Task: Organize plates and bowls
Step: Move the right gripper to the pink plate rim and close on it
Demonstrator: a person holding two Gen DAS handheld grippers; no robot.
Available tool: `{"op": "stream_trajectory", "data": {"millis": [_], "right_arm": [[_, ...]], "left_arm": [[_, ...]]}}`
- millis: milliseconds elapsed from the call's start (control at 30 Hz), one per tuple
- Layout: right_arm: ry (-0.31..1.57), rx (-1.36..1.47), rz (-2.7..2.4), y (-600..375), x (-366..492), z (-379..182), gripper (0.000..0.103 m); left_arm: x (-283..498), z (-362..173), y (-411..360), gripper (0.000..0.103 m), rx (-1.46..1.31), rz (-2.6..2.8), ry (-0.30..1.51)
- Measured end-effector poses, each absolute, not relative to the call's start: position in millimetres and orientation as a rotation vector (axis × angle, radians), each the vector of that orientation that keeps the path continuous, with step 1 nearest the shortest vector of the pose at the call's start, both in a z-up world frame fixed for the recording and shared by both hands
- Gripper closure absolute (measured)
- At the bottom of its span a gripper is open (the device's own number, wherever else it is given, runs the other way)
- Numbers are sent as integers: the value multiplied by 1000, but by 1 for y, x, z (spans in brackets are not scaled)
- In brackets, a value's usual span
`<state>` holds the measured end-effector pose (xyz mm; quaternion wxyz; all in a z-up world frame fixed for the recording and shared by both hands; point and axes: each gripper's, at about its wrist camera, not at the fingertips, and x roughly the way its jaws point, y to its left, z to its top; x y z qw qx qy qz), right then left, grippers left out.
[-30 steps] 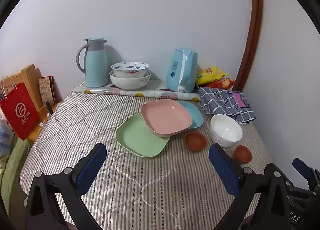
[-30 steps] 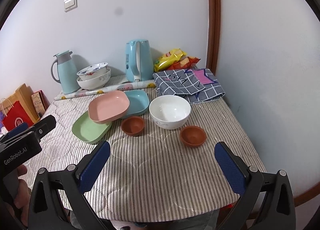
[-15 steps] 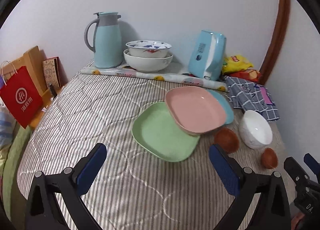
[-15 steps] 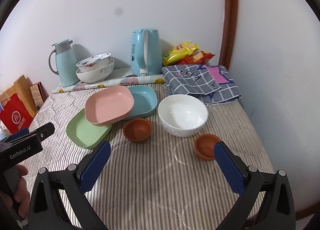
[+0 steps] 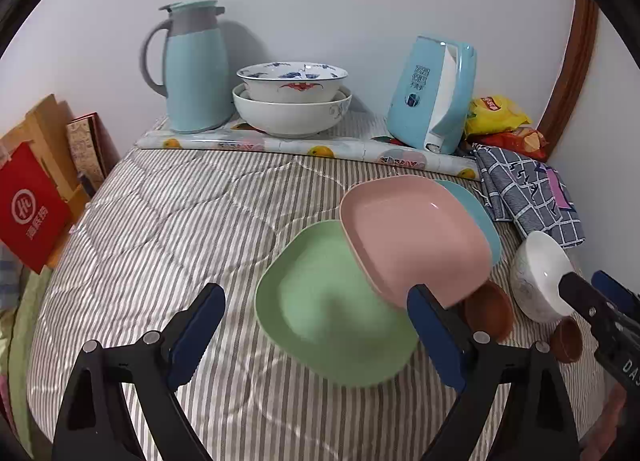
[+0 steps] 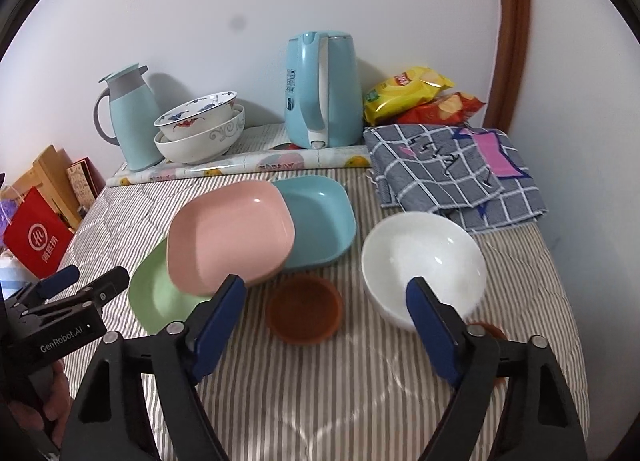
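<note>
Left wrist view shows the left gripper, jaws apart and just narrowing with nothing gripped, poised over the near edge of the green square plastic plate, on which the pink square plastic plate leans, itself overlapping the blue square plastic plate. Right wrist view shows the right gripper, likewise unclenched and narrowing, framing the small brown round bowl with the white ceramic bowl just beside its right finger. This looks like the approach step; next, each gripper must descend and straddle one rim before closing.
</note>
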<state>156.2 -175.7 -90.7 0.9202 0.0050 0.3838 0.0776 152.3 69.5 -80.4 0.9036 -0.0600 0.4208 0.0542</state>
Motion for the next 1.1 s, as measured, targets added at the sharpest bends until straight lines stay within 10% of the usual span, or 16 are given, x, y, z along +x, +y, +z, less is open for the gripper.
{"op": "stream_trajectory", "data": {"millis": [1100], "right_arm": [[990, 37, 224, -145, 252, -158, 68]], "left_arm": [[269, -133, 73, 81, -221, -49, 968]]}}
